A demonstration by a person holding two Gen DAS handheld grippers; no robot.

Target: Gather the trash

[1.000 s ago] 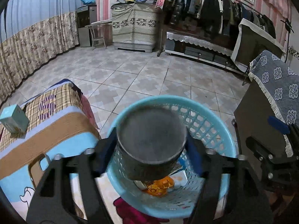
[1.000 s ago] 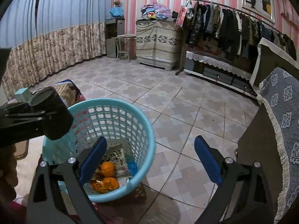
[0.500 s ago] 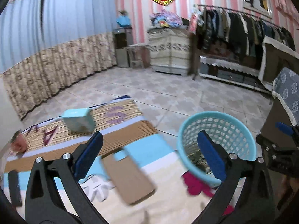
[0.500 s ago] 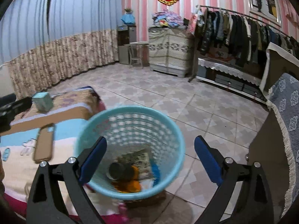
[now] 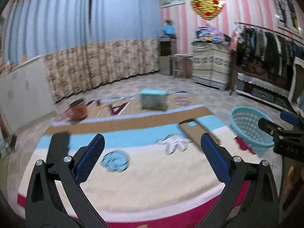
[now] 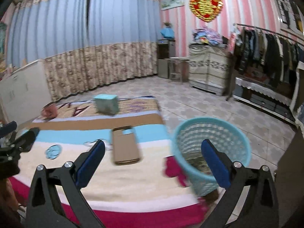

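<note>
My left gripper (image 5: 152, 157) is open and empty above a striped blanket (image 5: 133, 171) on the bed. My right gripper (image 6: 152, 161) is open and empty, between the bed and a light blue trash basket (image 6: 210, 133) standing at the bed's right edge; the basket shows at the right in the left wrist view (image 5: 247, 127). On the blanket lie a flat brown cardboard piece (image 6: 125, 146) (image 5: 199, 131), a teal box (image 5: 153, 99) (image 6: 106, 104), a reddish can (image 5: 77, 109) (image 6: 49, 111) and a dark flat object (image 5: 60, 142).
Tiled floor (image 6: 218, 102) lies beyond the bed. A covered cabinet (image 6: 209, 70) and a clothes rack (image 6: 266, 57) stand at the back right, curtains (image 6: 95, 70) at the back left. A dark table edge (image 6: 292, 171) is to the right of the basket.
The left gripper let the dark can drop into the basket, opened, and swung left over the bed. The right gripper also turned left, so the basket now sits to its right.
</note>
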